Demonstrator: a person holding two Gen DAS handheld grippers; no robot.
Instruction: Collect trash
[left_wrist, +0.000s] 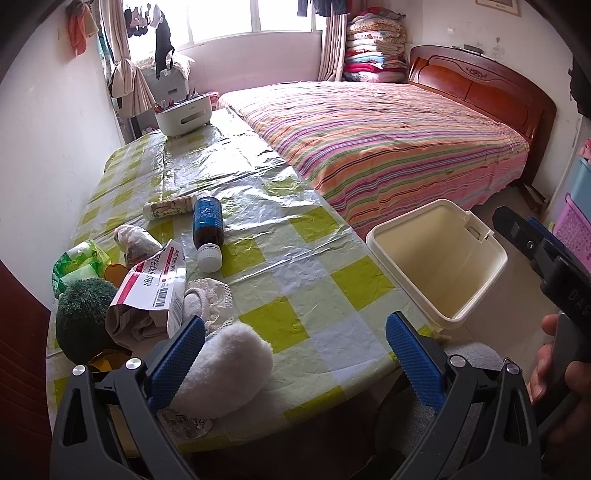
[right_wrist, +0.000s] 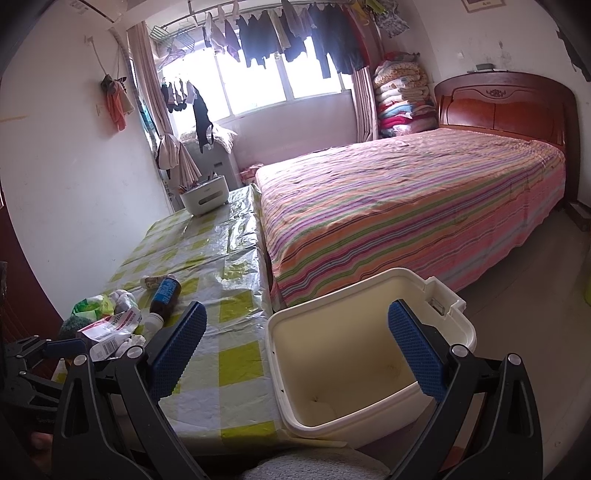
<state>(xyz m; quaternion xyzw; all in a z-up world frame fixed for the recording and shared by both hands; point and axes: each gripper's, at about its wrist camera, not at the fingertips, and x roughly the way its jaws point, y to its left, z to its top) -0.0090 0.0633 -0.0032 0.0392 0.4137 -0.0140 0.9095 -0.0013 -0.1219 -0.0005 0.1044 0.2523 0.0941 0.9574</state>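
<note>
Both grippers gaping — left (left_wrist: 295, 363) | right (right_wrist: 297, 356) over bin (right_wrist: 461, 325)

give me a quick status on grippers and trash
Left gripper open over table edge. Right gripper open above bin. Bin looks empty; bottle, box uncollected.

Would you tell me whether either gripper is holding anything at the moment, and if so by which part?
Nothing is held. The left gripper and the right gripper are both open with no item between their fingers.
</note>
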